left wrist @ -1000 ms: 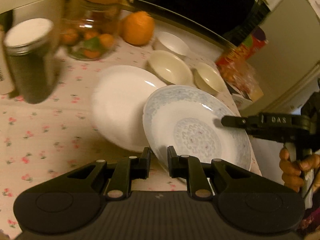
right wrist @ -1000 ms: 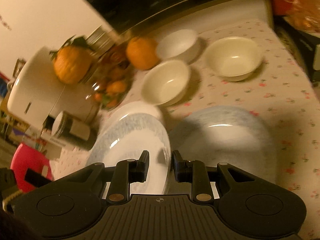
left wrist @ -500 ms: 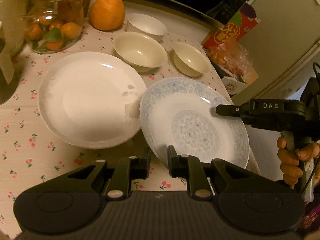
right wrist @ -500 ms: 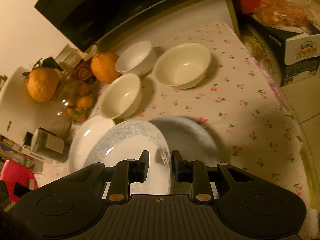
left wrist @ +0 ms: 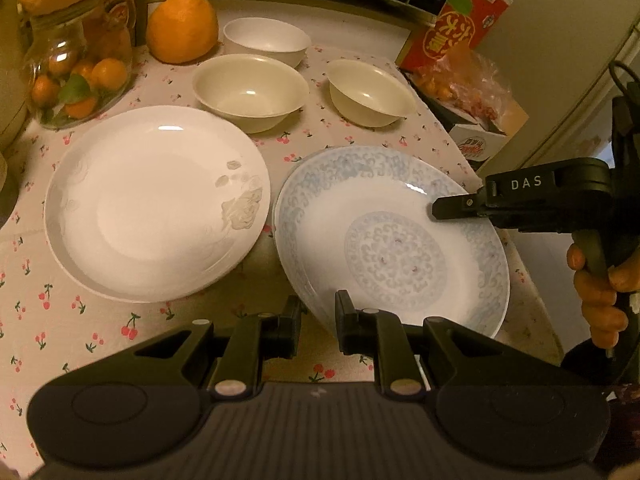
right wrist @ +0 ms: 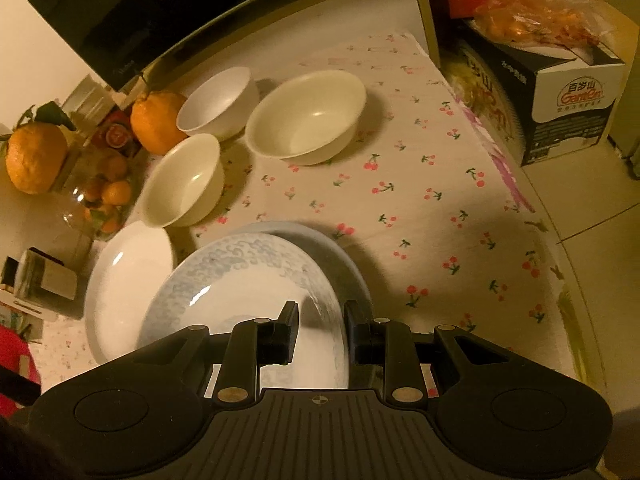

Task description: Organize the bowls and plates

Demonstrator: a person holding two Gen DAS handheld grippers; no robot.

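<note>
A blue-patterned plate (left wrist: 392,240) is held tilted above the table, right of a plain white plate (left wrist: 156,200) lying flat. My left gripper (left wrist: 318,322) is shut on the patterned plate's near rim. My right gripper (right wrist: 322,330) is shut on its opposite rim and also shows in the left wrist view (left wrist: 460,206). In the right wrist view the patterned plate (right wrist: 240,280) hangs over another bluish plate (right wrist: 340,256) on the cloth. Three bowls stand behind: two cream bowls (left wrist: 250,90) (left wrist: 370,92) and a white bowl (left wrist: 266,40).
A cherry-print tablecloth (right wrist: 420,184) covers the table. A large orange (left wrist: 182,26) and a glass jar of small oranges (left wrist: 78,68) stand at the back left. A red snack box (left wrist: 460,20) and a carton (right wrist: 560,104) sit off the right edge.
Both grippers have lifted the patterned plate and carried it right, away from the white plate. The left view has swung so the tin at left is out of sight.
</note>
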